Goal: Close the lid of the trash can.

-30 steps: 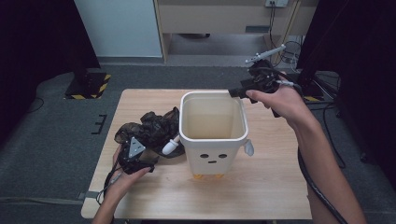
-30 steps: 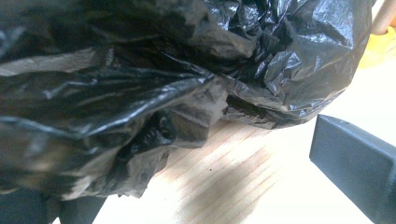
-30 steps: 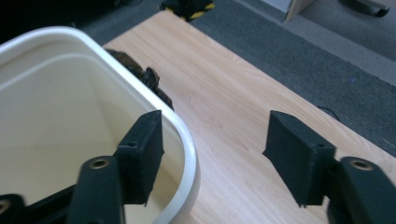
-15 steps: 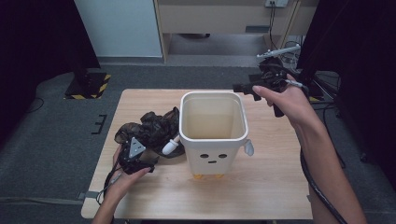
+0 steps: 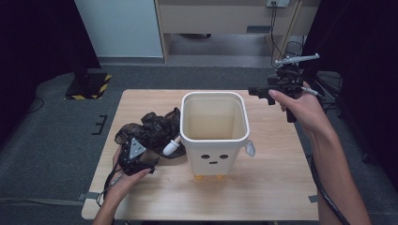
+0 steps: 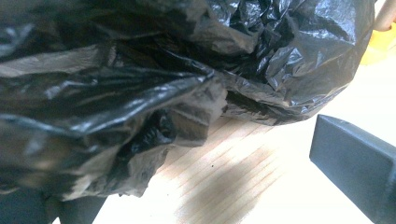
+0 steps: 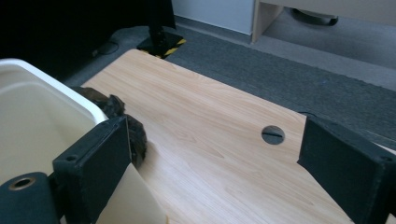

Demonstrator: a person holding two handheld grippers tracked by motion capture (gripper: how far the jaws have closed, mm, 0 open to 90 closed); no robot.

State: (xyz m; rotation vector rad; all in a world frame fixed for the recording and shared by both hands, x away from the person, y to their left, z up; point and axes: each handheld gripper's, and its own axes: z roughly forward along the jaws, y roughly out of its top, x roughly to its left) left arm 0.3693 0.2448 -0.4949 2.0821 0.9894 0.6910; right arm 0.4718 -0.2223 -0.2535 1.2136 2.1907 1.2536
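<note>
The white plastic bin with the little face and yellow feet (image 5: 214,136) stood mid-table, and it was bare inside, with no liner over its rim. The crumpled black plastic bin bag (image 5: 152,132) lay in a heap on the light wooden table (image 5: 277,187), just left of the bin and touching its side near the small white arm.

Down at the near left, the left gripper (image 5: 136,159) sat low at the edge of that heap. In the left gripper view the bag (image 6: 154,79) bulged across the near jaw while the far jaw stood clear of it over bare wood. Whether the pads actually pinched any film, I could not tell.

Over on the right, the right gripper (image 5: 263,92) hung above the far right corner of the bin, pointing across the table. Its jaws had just been opening, and in the right gripper view the right gripper (image 7: 212,163) showed them spread wide with nothing between them but tabletop, the bin rim (image 7: 56,84) off to one side.

By my reading, the lining job had barely begun: the bag was unopened and off the bin. Left to do, it seemed, was lifting the bag, finding its mouth, spreading it and drawing it down over the rim.
</note>
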